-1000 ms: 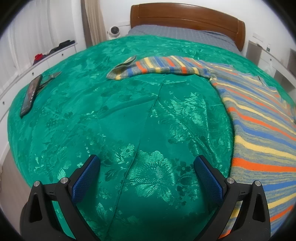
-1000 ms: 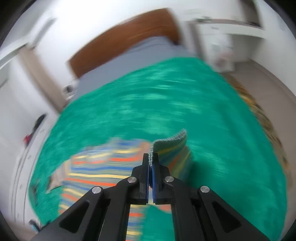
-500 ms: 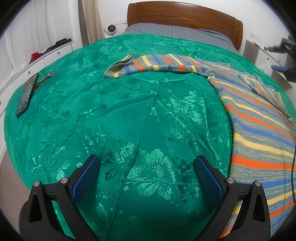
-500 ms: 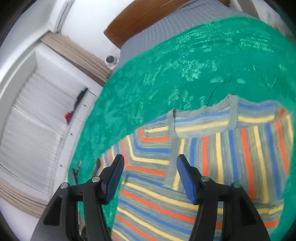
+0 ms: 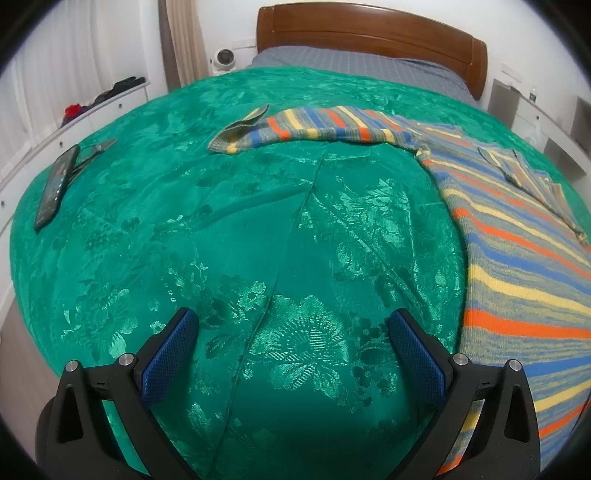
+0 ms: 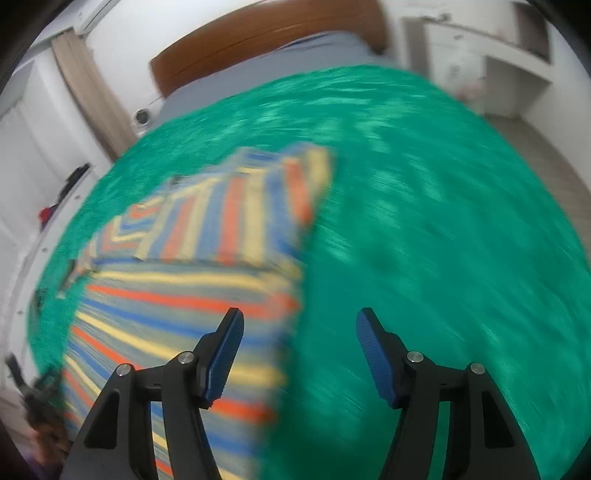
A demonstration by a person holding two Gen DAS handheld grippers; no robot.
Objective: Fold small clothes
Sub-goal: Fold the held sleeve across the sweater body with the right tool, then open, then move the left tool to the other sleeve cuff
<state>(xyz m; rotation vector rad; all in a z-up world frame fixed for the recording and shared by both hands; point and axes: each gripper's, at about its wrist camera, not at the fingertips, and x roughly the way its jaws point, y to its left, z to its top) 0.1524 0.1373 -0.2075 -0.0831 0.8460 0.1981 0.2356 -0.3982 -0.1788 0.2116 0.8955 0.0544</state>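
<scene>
A striped knit sweater (image 5: 517,236) in orange, yellow, blue and grey lies on the green bedspread (image 5: 258,221). Its left sleeve (image 5: 310,127) stretches out to the left. The right sleeve (image 5: 528,177) lies folded over the body. My left gripper (image 5: 291,325) is open and empty, low over bare bedspread left of the sweater's hem. In the blurred right wrist view the sweater (image 6: 207,258) lies left of centre with the folded sleeve on top. My right gripper (image 6: 299,325) is open and empty above the sweater's right edge.
A dark phone (image 5: 55,188) and a small metal tool (image 5: 99,147) lie on the bedspread's left edge. A wooden headboard (image 5: 369,33) and grey sheet are at the far end. White drawers (image 5: 110,103) run along the left, white shelves (image 5: 546,122) on the right.
My right gripper opened and let go of the right sleeve, which now lies folded over the sweater body. It then pulled back. The left gripper stayed open, almost still.
</scene>
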